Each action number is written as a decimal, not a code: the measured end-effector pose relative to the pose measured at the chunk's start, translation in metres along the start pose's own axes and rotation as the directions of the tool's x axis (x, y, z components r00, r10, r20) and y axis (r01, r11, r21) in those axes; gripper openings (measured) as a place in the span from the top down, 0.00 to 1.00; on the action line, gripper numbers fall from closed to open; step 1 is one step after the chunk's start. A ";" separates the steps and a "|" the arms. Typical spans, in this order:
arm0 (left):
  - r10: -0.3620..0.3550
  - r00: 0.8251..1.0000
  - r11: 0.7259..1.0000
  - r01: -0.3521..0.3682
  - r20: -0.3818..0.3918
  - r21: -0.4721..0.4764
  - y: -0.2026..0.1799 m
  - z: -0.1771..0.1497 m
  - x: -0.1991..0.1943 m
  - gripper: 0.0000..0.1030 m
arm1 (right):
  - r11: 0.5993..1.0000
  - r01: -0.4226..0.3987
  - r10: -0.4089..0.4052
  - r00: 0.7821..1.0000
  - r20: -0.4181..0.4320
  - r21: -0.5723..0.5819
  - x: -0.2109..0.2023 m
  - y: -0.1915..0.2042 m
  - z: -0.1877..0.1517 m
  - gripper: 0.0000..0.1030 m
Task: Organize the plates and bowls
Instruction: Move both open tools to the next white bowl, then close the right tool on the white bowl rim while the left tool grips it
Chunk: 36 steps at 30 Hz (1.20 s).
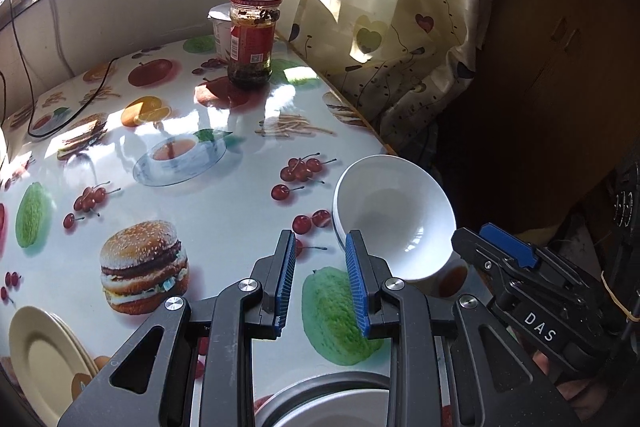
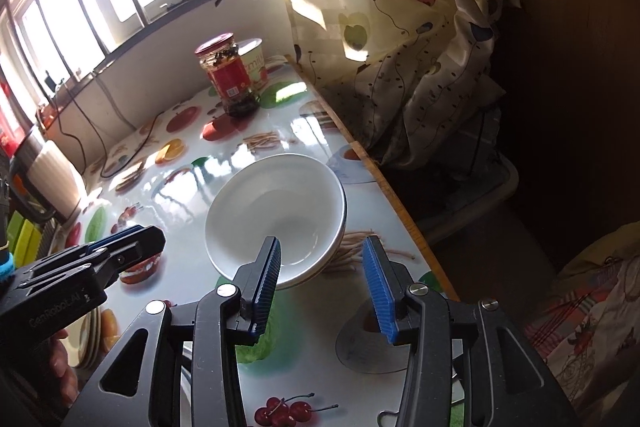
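Stacked white bowls (image 1: 394,211) (image 2: 276,203) sit near the table's right edge on the fruit-print tablecloth. My right gripper (image 2: 323,245) is open. Its left finger hangs over the top bowl's inside and its right finger is outside the rim, with no pad pressing. In the left wrist view it (image 1: 508,251) shows just right of the bowls. My left gripper (image 1: 320,242) is open over bare tablecloth, just left of the bowls, with nothing between its fingers. A stack of beige plates (image 1: 44,359) (image 2: 94,331) lies at the near left. A grey-rimmed dish (image 1: 328,403) sits under my left gripper.
A red-lidded glass jar (image 1: 252,43) (image 2: 230,79) and a white tub (image 1: 220,31) stand at the table's far end. A black cable (image 1: 92,95) trails across the far left. A curtain (image 1: 400,7) hangs along the right table edge (image 2: 384,183).
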<state>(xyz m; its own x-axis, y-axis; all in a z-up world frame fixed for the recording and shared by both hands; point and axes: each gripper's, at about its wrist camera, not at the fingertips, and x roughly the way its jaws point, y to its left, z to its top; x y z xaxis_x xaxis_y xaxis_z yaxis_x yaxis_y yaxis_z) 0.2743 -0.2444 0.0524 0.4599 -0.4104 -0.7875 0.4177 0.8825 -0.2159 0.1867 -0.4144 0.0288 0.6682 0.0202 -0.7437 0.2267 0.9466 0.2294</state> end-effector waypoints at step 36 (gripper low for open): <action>0.043 0.989 0.999 -0.039 -0.139 0.032 -0.020 0.013 0.059 0.83 | 1.000 -0.002 0.002 0.997 -0.074 -0.001 0.050 -0.007 0.014 0.82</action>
<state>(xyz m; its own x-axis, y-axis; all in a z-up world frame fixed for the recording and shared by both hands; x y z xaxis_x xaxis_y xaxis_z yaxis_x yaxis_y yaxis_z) 0.3031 -0.2893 0.0181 0.3643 -0.3363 -0.8684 0.4242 0.8901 -0.1668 0.2283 -0.4243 -0.0014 0.6143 0.0457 -0.7877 0.2250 0.9467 0.2304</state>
